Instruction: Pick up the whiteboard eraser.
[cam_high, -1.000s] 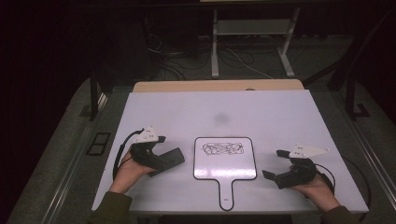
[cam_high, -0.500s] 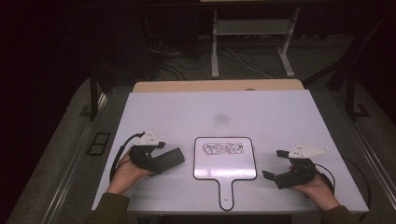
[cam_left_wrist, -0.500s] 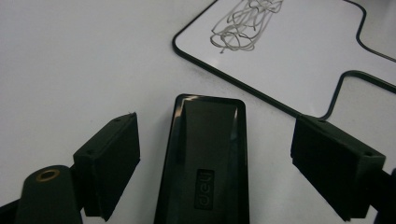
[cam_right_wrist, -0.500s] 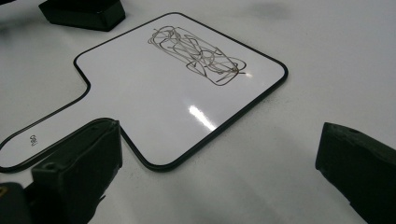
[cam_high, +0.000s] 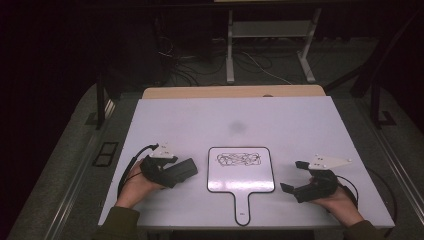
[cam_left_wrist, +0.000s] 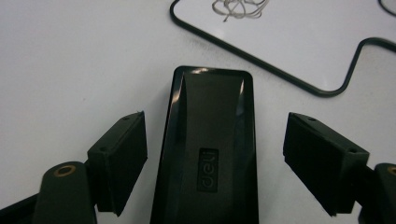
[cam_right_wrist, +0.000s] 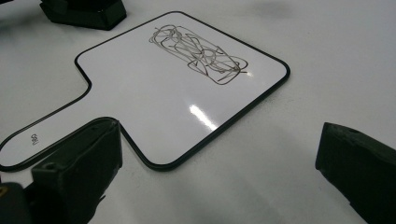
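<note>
A black eraser (cam_left_wrist: 208, 154), long and glossy with a small raised logo on top, is lying flat on the white table (cam_high: 280, 125), just left of a small handled whiteboard (cam_high: 241, 172) carrying a dark scribble (cam_high: 239, 159). The left gripper (cam_high: 186, 169) is lying low over the table, its jaws closing in on either side of the eraser; the left gripper view is showing narrow gaps between pads and eraser. The right gripper (cam_high: 292, 176) is resting near the board's right edge, jaws spread wide with nothing between them. The right gripper view is showing glare on the board's shiny face.
</note>
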